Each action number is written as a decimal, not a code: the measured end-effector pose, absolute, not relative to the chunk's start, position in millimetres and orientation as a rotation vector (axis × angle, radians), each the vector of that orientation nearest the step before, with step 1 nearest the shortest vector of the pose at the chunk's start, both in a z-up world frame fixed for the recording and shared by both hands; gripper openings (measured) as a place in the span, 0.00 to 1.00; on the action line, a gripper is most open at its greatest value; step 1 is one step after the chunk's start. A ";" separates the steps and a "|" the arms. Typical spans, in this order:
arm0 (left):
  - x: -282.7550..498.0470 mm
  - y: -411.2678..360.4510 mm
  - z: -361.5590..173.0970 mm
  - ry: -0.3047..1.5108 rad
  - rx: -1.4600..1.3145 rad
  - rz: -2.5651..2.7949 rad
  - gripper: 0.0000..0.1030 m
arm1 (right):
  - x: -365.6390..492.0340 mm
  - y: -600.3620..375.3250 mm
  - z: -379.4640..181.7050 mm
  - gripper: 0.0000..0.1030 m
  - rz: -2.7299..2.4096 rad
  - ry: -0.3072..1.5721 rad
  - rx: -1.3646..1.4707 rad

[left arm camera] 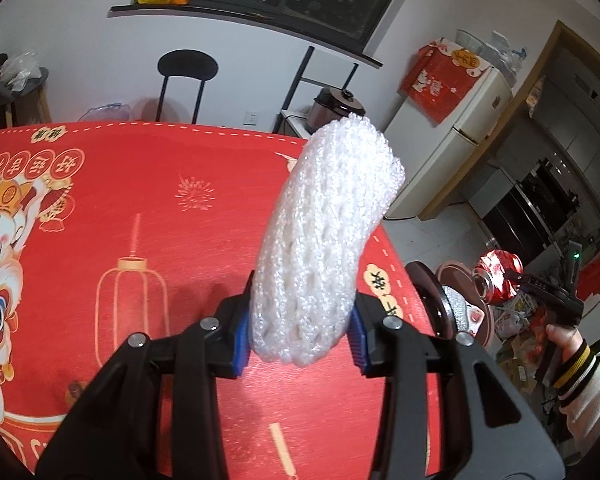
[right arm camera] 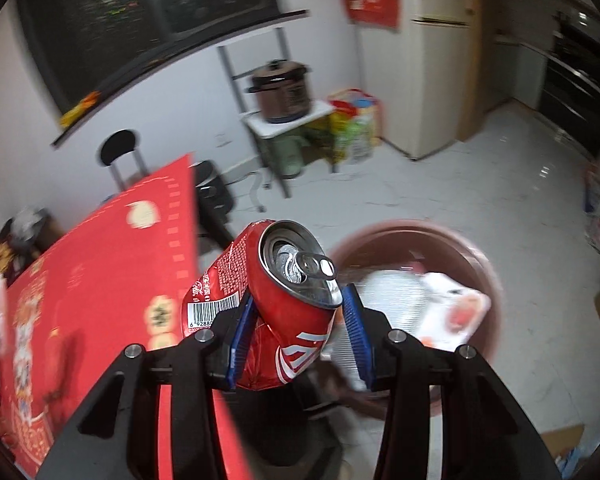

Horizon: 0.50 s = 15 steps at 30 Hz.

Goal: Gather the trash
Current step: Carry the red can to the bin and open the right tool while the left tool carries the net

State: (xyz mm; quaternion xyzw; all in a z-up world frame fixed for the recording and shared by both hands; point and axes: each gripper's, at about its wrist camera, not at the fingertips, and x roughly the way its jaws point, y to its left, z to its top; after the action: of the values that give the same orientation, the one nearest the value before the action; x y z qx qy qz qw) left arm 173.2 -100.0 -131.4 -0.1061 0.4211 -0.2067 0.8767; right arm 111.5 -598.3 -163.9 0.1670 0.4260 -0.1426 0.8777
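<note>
In the centre of the left wrist view, the left hand-held gripper [left arm camera: 300, 344] holds a white foam fruit net [left arm camera: 320, 240] upright above the red table [left arm camera: 120, 200]. The right hand-held gripper [right arm camera: 296, 340] clamps a crushed red soda can [right arm camera: 276, 304] in the centre of its view, with the brown trash bin [right arm camera: 488, 280] just right of it, on the floor.

Foam net sleeve [left arm camera: 324, 240]: white expanded-plastic mesh, soft, rough, faintly sparkling. Can [right arm camera: 284, 304]: thin metal, crumpled; glossy red printed wall, bare bright silver lid at its 12 o'clock end. Gripper pads [left arm camera: 239, 334]: blue ribbed plastic or rubber in matt black plastic frames with shiny metal pins. Table cover [left arm camera: 120, 200]: red printed sheet, smooth, low sheen. Bin [right arm camera: 488, 276]: brown, smooth plastic look, blurred. Floor [right arm camera: 480, 184]: pale glossy tile.
</note>
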 end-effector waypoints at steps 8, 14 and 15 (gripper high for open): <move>174.0 -139.5 -127.9 0.881 -0.183 -0.484 0.40 | 89.0 -659.0 -185.5 0.42 -0.458 0.964 0.350; 172.1 -173.7 -124.6 0.883 -0.149 -0.540 0.40 | 79.8 -672.3 -190.0 0.56 -0.468 0.966 0.348; 171.8 -179.0 -123.9 0.882 -0.143 -0.550 0.40 | 78.8 -672.1 -188.3 0.58 -0.465 0.960 0.347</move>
State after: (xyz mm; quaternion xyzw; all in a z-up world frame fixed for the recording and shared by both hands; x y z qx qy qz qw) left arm 171.8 -179.0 -123.9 -0.0683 0.4209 -0.2625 0.8656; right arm 78.8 -672.1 -188.3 0.1643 0.4551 -0.2207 0.8469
